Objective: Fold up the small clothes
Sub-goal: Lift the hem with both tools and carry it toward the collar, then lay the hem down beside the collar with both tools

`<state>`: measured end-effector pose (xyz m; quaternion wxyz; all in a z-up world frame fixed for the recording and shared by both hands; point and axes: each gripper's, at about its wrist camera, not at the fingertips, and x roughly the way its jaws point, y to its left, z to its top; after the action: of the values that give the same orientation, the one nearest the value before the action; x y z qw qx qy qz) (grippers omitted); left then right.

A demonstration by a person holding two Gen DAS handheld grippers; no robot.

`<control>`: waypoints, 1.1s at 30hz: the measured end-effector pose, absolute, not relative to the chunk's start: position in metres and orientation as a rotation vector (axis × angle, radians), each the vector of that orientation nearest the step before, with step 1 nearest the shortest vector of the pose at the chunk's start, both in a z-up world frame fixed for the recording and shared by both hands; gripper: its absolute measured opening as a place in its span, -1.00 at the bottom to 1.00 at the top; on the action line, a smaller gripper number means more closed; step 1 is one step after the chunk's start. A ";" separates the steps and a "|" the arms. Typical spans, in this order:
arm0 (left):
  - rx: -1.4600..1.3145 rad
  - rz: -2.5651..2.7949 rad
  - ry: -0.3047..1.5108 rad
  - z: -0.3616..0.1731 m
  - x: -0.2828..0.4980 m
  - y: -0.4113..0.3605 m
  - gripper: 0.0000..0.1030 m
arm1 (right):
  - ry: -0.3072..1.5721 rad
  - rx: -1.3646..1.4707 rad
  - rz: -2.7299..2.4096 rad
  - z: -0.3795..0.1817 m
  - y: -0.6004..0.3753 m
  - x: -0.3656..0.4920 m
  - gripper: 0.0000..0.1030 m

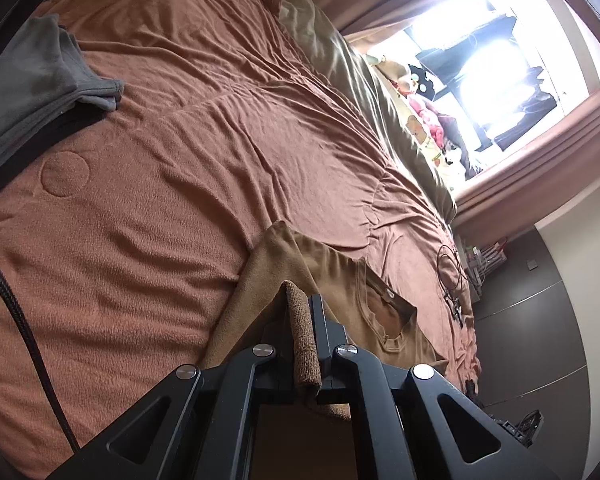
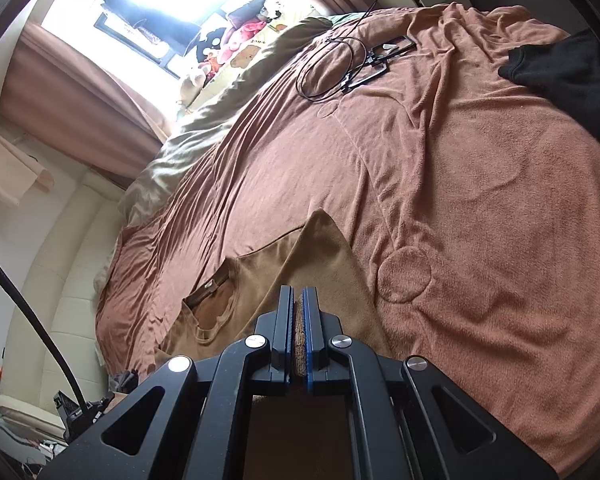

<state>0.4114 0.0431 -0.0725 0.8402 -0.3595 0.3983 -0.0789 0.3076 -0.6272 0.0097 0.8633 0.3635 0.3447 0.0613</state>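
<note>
Left gripper [image 1: 303, 320] was clamped on a doubled-over edge of the tan t-shirt [image 1: 340, 280], with a roll of fabric pinched between its fingers and bulging out past the tips. Right gripper [image 2: 299, 312] was likewise closed tight on the same shirt [image 2: 320, 248], only a thin strip of cloth visible between the blue-edged pads [image 2: 310, 320]. The shirt sat at the near edge of the bed, on the rust-brown blanket [image 1: 180, 152], collar and neck label [image 2: 209, 285] facing up (neckline toward the window side in both views). One corner of it stood up in a peak just ahead of each gripper. Elsewhere on the blanket: folded grey garment [image 1: 40, 92] at the far left of the left view, black garment [image 2: 560, 68] at the far right of the right view, both well apart from the shirt. A coiled black cable [image 2: 332, 68] lay near the far end, next to an olive duvet [image 2: 220, 108]. Stuffed toys [image 2: 236, 44] were piled by the bright window.
</note>
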 end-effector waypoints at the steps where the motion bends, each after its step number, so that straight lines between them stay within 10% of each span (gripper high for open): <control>1: -0.752 -0.166 0.849 -0.074 0.417 0.042 -0.94 | 0.731 0.759 0.122 0.009 -0.626 0.313 -0.98; 33: -0.490 -0.167 1.103 -0.139 0.559 0.004 -0.92 | 0.973 0.483 0.113 -0.022 -0.590 0.482 -0.98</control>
<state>0.5588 0.0042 -0.1389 0.8201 -0.2301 0.5180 -0.0785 0.4820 -0.5902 -0.0225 0.8545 0.2299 0.4627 0.0539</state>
